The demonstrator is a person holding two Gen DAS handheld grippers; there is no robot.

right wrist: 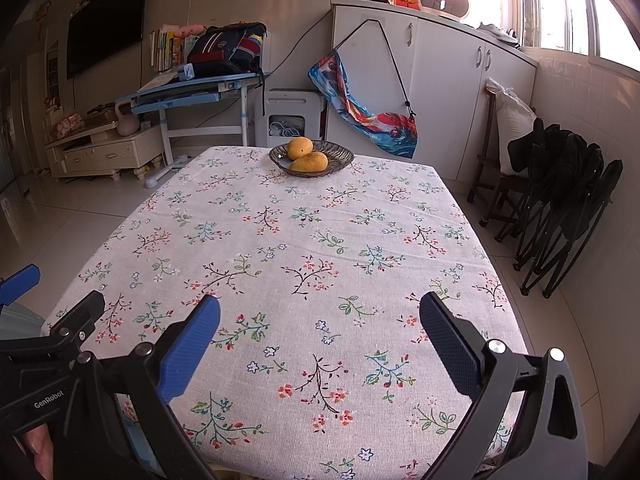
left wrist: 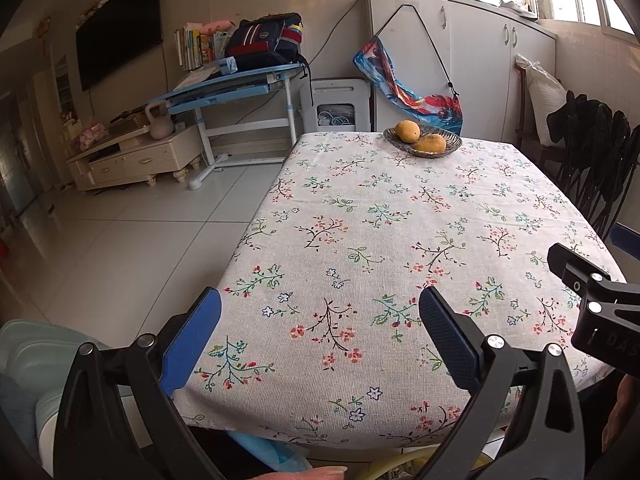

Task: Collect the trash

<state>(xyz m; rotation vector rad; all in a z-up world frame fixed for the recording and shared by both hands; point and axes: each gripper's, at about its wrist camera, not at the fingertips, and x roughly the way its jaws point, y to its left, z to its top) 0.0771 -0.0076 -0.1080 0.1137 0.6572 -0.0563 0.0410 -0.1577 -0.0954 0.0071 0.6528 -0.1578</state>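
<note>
I am holding the left gripper (left wrist: pixel 320 332) and right gripper (right wrist: pixel 320 340) wide apart, empty, over the floral tablecloth (right wrist: pixel 304 240); I am seeing no trash, only a mango bowl (right wrist: pixel 311 158) far ahead.

We read "GenRobot" in pale letters on the black body of the left gripper (right wrist: pixel 52 394), seen at the lower left edge of the right wrist view. In the left wrist view, the right gripper (left wrist: pixel 600 320) pokes in at the right edge, and we make out the letters "DAS" on its black housing, cut off by the frame. The book spines (right wrist: pixel 166 46) on the blue desk are too small for us to read.
</note>
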